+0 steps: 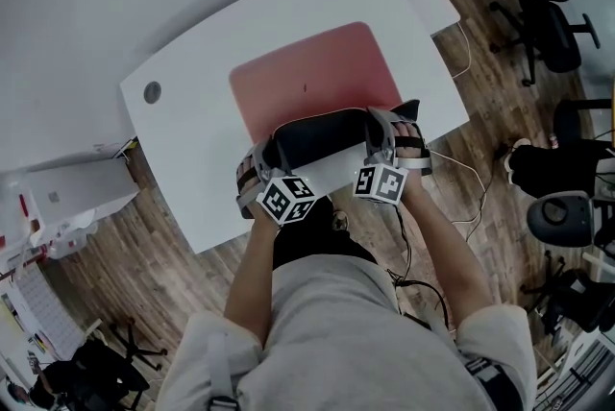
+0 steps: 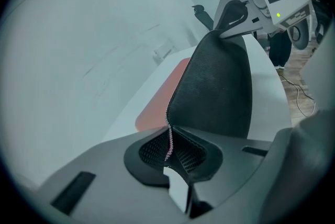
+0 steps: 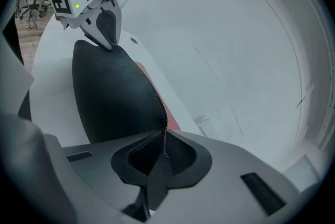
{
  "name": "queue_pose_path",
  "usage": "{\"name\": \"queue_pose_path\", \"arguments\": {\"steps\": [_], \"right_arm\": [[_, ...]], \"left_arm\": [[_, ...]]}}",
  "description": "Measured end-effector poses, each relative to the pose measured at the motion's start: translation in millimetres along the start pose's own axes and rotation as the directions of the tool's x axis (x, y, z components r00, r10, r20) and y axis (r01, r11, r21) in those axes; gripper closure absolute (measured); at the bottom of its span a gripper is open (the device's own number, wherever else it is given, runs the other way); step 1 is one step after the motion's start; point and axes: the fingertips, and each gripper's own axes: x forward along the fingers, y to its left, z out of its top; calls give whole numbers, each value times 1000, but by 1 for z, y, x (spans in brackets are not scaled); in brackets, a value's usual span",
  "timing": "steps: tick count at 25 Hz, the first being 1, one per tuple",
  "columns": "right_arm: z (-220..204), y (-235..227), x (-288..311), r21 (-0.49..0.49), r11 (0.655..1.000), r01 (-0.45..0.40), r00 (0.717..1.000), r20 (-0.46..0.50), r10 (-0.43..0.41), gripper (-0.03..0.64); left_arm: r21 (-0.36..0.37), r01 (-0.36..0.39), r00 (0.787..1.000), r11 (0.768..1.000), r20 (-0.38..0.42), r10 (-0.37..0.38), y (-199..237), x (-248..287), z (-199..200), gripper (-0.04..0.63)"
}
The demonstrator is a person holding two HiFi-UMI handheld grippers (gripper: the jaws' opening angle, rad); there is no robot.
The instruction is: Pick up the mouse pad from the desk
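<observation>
Left tongs and right tongs each pinched narrow on a near corner of the pad. Its 6 o'clock edge was raised, black underside showing. The 12 o'clock half lay on the desk. Grasp done; full lift judged outstanding.

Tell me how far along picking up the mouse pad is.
Done: the left gripper and right gripper are both shut on the mouse pad at its near edge. In hand: that edge is raised, curled over, black underside showing. Left: the pink far part seems to lie on the desk; lift it clear.
</observation>
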Motion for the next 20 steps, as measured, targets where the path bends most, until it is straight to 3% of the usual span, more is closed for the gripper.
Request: {"name": "queue_pose_path", "arguments": {"steps": [5, 20], "right_arm": [[9, -11, 7, 29, 1000, -6, 1000, -5, 6, 561], [38, -50, 26, 115, 993, 22, 1000, -15, -20, 563]], "left_arm": [[-55, 4, 1000, 998, -6, -5, 22, 1, 13, 568], [-115, 32, 997, 993, 79, -23, 63, 13, 44, 568]]}}
